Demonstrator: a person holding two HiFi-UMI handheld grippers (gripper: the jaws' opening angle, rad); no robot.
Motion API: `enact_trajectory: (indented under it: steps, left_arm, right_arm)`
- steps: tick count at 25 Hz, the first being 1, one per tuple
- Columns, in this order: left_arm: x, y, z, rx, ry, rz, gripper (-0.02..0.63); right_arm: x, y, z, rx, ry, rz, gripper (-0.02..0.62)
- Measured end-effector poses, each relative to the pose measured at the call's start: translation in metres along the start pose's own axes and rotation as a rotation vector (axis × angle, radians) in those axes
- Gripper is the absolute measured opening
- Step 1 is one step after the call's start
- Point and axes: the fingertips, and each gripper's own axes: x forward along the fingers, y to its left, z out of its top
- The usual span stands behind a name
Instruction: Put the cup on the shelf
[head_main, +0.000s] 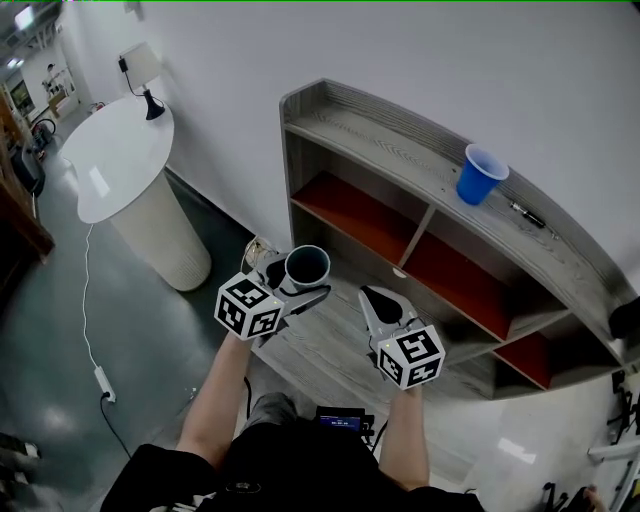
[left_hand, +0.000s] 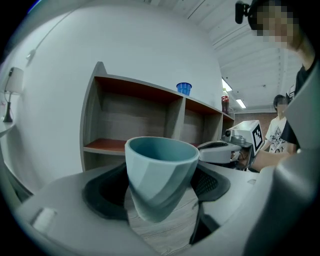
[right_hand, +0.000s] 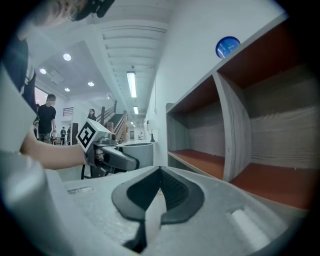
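Left gripper (head_main: 298, 287) clamps the upright grey-blue cup (head_main: 307, 267), right gripper (head_main: 378, 300) has jaws together, empty; best carry it level and set it squarely on the shelf (head_main: 400, 150).

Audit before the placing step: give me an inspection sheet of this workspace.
Surface: shelf top, wood-grained; nothing seen in the visible compartments below.
Job's things: grey-blue cup upright in the left hand-held gripper, not yet on the shelf.
Clutter: blue cup and dark pen-like item on the shelf top.
Grippers: left shut on the grey-blue cup; right hand-held gripper jaws together, nothing between.
Cables: white cable along the floor.
Surroundings: white round table with lamp by the wall; person standing far off.
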Motion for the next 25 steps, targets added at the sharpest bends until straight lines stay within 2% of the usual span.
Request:
enact_trajectory:
  steps: [6,14,25]
  left_arm:
    - [0.011,0.008,0.034,0.029,-0.02,0.0,0.393]
    - [0.03,0.047,0.073,0.032,-0.051,0.016,0.393]
    - [0.065,0.09,0.105,0.034,-0.062,-0.017,0.393]
  right_arm:
    - [0.003,-0.002,0.006,0.012,0.0,0.005,0.0]
    - [0.024,-0.012,0.036,0.01,-0.046,-0.011,0.0]
    - [0.057,-0.024,0.052,-0.003,-0.049,-0.055,0.0]
